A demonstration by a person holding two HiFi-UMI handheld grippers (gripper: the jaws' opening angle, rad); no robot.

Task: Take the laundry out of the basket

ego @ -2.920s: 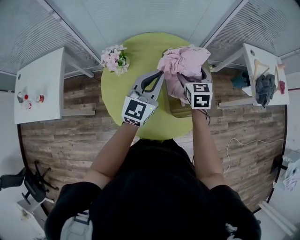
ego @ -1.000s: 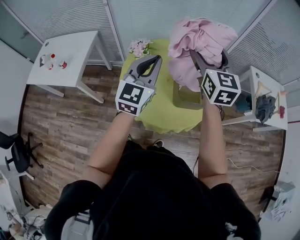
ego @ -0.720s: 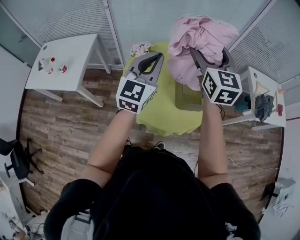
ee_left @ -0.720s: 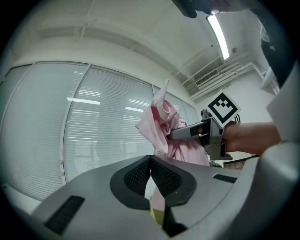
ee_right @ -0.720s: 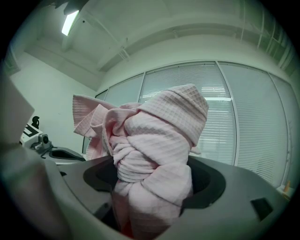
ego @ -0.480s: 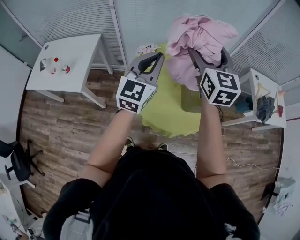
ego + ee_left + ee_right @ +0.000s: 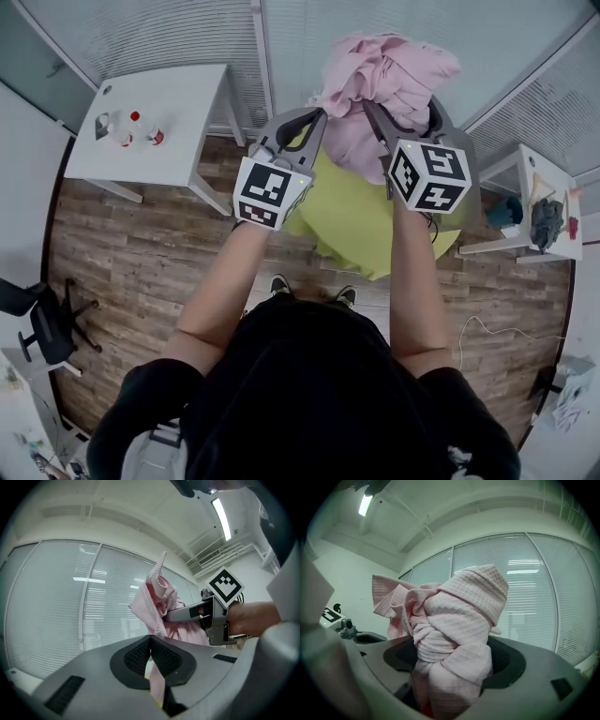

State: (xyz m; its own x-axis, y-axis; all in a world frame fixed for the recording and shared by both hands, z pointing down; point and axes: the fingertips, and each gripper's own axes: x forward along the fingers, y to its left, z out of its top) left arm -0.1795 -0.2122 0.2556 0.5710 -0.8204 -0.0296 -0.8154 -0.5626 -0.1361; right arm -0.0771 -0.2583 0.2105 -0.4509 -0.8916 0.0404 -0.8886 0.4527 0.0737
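Observation:
A crumpled pink waffle-weave laundry bundle point(image 7: 384, 80) is held high above the green round table point(image 7: 361, 230), with my right gripper point(image 7: 403, 105) shut on it. In the right gripper view the knotted pink cloth point(image 7: 457, 634) fills the space between the jaws and hides the fingertips. My left gripper point(image 7: 312, 114) is raised just left of the bundle, its tips beside the cloth. In the left gripper view its pads point(image 7: 140, 656) meet with nothing between them, and the pink cloth point(image 7: 157, 599) and the right gripper point(image 7: 206, 616) show beyond. The basket is hidden.
A white table point(image 7: 169, 127) with small bottles stands at the left. A small white table point(image 7: 525, 202) with a dark cloth point(image 7: 547, 220) stands at the right. Window blinds run along the back. The floor is wood planks, and an office chair point(image 7: 42, 323) sits at the far left.
The pink bundle has come up out of the basket in my right gripper. Both grippers have since drifted left over the table. The basket has gone out of sight.

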